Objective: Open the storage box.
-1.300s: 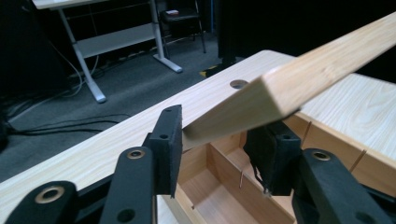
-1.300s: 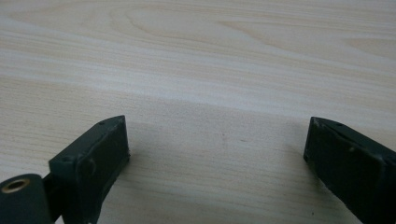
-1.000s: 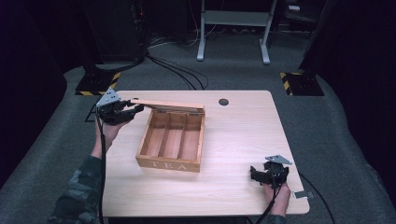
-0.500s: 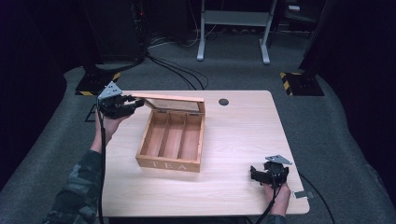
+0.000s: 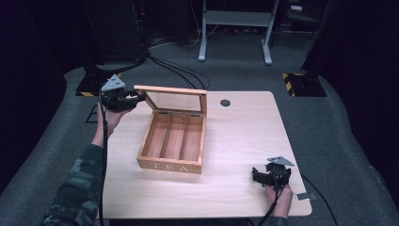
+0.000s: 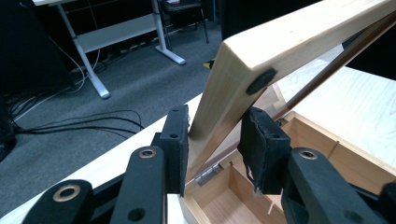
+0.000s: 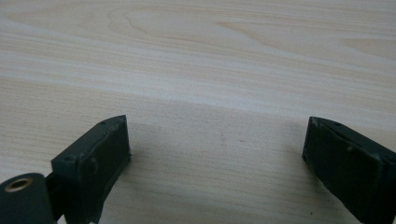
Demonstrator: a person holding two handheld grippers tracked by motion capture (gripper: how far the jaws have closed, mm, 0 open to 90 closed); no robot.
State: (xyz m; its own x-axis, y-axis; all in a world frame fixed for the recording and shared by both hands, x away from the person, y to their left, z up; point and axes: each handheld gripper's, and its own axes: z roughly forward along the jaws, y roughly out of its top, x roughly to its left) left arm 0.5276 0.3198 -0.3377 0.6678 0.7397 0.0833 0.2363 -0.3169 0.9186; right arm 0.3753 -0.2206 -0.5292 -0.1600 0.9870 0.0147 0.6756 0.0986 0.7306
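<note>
Wooden tea box: mid-table, three bare compartments showing.
Glass-paned wooden lid: upright, nearly fully open.
Left gripper: jaws straddling lid's far-left corner.
Right gripper: near-right, jaws wide, idle.

High view looks forward and down over the whole table; left gripper view sits close at the tea box lid, shared with high; right gripper view hugs bare tabletop.

In the left gripper view the tea box lid runs past the top edge, its far corner unseen.
</note>
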